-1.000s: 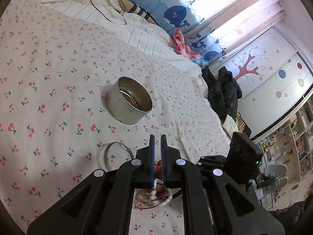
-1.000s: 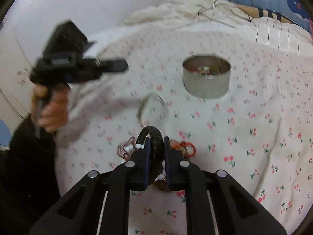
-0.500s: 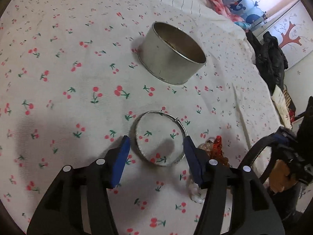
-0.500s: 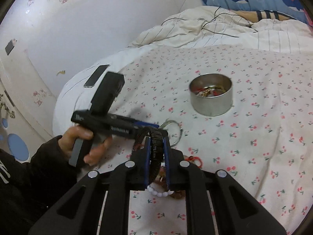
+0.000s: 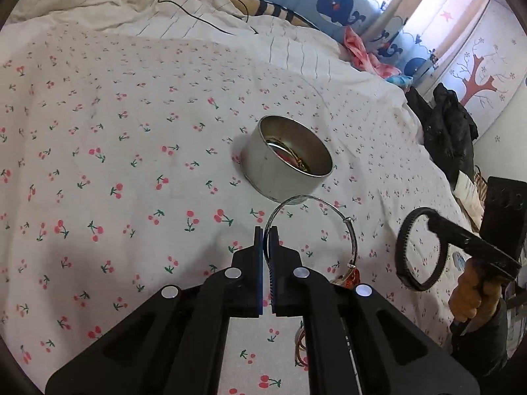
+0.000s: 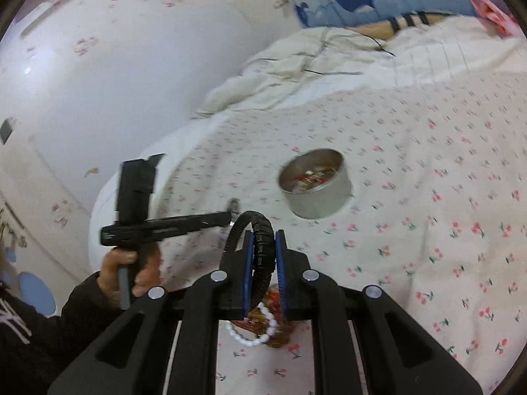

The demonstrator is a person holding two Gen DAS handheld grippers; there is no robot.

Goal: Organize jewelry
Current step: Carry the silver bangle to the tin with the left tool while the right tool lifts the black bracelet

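Two tools are working above a cherry-print bed point(image 5: 131, 181): the left tool point(image 5: 266, 230) is pinching a silver bangle point(image 5: 354, 230) beside the tin point(image 5: 263, 171), the right tool point(image 6: 263, 235) is clamping a black bracelet point(image 6: 262, 227).

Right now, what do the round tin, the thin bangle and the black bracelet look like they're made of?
The round tin looks like bare metal: dull silver wall, brassy sheen inside. The thin bangle, held by the left gripper, looks like polished silver wire with a small bead. The black bracelet in the right gripper is matte and ribbed, probably rubber or plastic; I can't tell which.
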